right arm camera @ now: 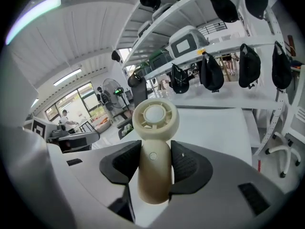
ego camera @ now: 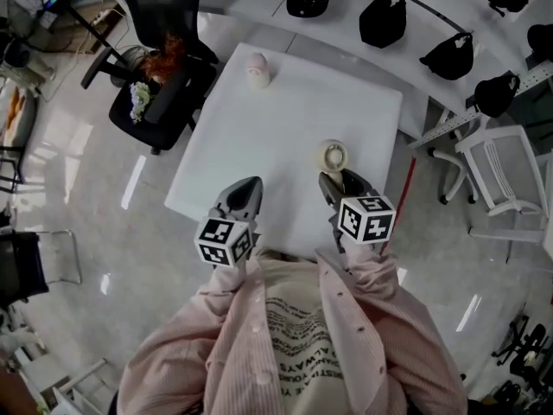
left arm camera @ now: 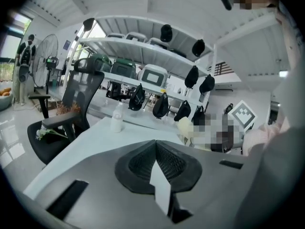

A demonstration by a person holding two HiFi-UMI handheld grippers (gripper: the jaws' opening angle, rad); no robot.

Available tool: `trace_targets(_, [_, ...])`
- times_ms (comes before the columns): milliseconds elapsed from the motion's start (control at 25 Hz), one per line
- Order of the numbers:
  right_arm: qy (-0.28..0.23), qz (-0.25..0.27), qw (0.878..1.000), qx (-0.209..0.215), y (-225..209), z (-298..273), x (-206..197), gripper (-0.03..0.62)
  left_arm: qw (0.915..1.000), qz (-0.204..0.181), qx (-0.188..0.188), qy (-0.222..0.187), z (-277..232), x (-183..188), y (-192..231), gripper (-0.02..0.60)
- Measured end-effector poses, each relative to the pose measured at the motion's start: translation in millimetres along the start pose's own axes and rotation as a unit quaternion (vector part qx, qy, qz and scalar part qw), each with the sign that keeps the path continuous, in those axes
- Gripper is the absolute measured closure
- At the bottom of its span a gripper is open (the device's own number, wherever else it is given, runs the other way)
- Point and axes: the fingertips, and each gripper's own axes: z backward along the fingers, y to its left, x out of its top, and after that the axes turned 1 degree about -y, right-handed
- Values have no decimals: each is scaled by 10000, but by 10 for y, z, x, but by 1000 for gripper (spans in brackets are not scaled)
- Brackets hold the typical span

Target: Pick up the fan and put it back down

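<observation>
Far left: black office chair (ego camera: 160, 93) beside the white counter (ego camera: 294, 111), off its left edge. Small pale bottle (ego camera: 257, 69) stands upright at the counter's far edge, well apart from both claws.

L claw (ego camera: 244, 195) is over the counter's near edge. In the left gripper view its pads are pressed together w/ nothing between them, so it's empty.

R claw (ego camera: 341, 184) is just right of it, also at the near edge. It's pinching the fan (right arm camera: 155, 142) by the handle, w/ a pad on each side touching it. The fan is cream-coloured. It's roughly upright, w/ the round head above the pads and the handle base poking out below them. In the head view the fan's head sits over the near-right part of the counter and looks lifted clear of the surface.

Right side: row of black caps (ego camera: 383, 20) hanging along the white shelf rail behind the counter. A white chair (ego camera: 505, 175) is on the floor at far right.
</observation>
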Motion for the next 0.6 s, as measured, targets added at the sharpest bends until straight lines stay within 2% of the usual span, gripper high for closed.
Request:
trace_targets(160, [-518,-40,9985,158,82,200,278,410,9987,-359,-32,-360,63,237,-64,578])
trace_targets(440, [-1158,193,9925,333,212,534,664,410,9966,-407,-87,-704,162,498,-119,578])
trace_targets(600, [-1449,347,9882,359,262,688,867,410,9943,-475,1,-959,247,672,-100,578])
